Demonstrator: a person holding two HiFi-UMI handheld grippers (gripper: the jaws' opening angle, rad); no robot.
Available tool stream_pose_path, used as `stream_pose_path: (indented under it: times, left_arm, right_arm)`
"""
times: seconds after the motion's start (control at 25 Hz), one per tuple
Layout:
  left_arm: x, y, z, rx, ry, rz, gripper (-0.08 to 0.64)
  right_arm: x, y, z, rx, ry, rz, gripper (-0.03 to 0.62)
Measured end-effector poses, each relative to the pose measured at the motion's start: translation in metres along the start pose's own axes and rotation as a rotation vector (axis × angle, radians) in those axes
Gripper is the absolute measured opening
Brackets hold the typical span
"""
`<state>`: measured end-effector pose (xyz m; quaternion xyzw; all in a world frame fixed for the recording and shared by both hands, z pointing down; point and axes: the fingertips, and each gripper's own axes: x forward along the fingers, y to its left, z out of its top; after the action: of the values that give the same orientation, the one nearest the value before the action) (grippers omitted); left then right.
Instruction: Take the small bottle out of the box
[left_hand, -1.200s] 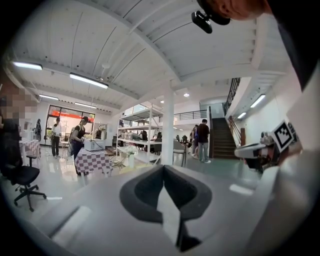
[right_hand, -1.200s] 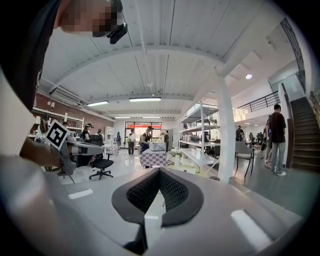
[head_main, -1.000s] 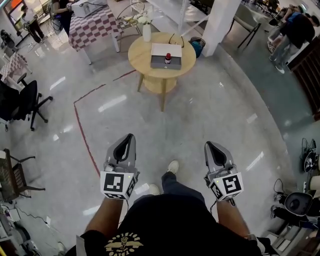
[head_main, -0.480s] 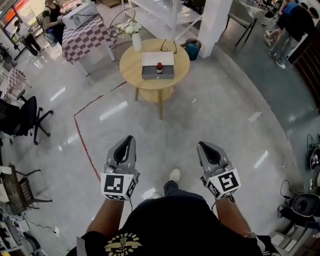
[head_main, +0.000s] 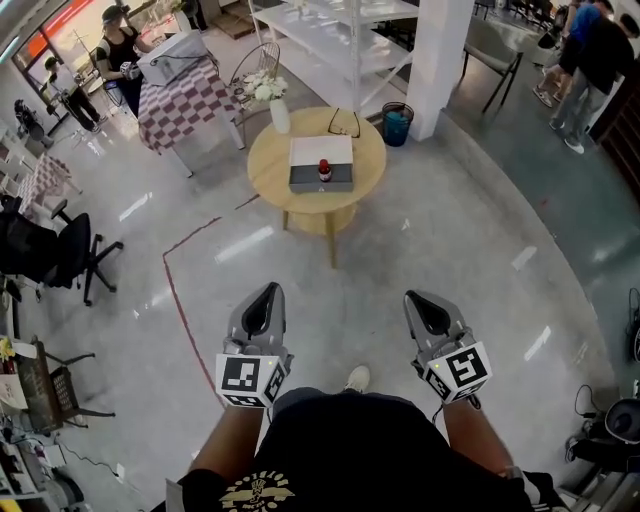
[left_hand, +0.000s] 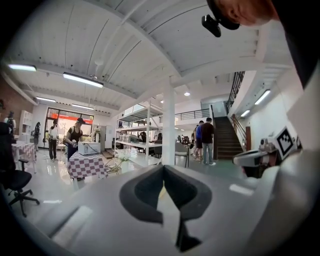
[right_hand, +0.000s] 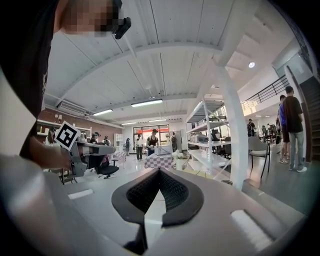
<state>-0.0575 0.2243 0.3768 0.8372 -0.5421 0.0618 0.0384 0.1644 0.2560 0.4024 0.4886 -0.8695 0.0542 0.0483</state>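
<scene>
A person stands on a polished floor with a two-jaw tool in each hand, well short of the round wooden table (head_main: 266, 172) where the job waits. The left gripper (head_main: 268, 291) and the right gripper (head_main: 419, 299) are both held out at waist height and pointed towards the table, each with its jaws drawn together on nothing. The small bottle (head_main: 324, 170), red-capped, stands upright inside the grey box (head_main: 322, 183) near the table's middle; the white panel just behind is probably the box's opened lid. A white vase (head_main: 280, 116) of flowers and a pair of glasses (head_main: 343, 123) share the far side of the tabletop. By the look of things the task has not yet begun: the bottle sits untouched in the box, and all of it is left to do, from closing the distance to parting one set of jaws, gripping the bottle and lifting it clear.
</scene>
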Motion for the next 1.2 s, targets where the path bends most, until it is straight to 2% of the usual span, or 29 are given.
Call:
stream_pose_path:
  times: [0.28, 0.44, 0.76, 0.88, 1.04, 1.2]
  left_arm:
    - [0.0, 0.013, 0.003, -0.022, -0.006, 0.072, 0.0]
    - [0.003, 0.023, 0.0, -0.024, 0.001, 0.086, 0.0]
    - [0.029, 0.038, -0.006, -0.034, 0.015, 0.052, 0.0]
    - [0.038, 0.046, -0.005, -0.052, 0.019, 0.033, 0.0]
    - [0.044, 0.054, -0.002, -0.033, 0.013, 0.014, 0.0]
    - [0.054, 0.069, -0.006, -0.073, 0.012, 0.002, 0.0]
  right_arm:
    - [0.02, 0.003, 0.005, 0.0, 0.001, 0.081, 0.008]
    - [0.034, 0.004, 0.005, -0.003, 0.006, 0.097, 0.008]
    - [0.052, -0.003, -0.004, 0.031, 0.022, 0.071, 0.008]
    - [0.064, 0.002, -0.005, 0.04, 0.022, 0.066, 0.008]
    - [0.084, 0.014, -0.001, 0.024, 0.034, 0.085, 0.008]
    - [0.106, 0.018, 0.001, 0.029, 0.042, 0.098, 0.008]
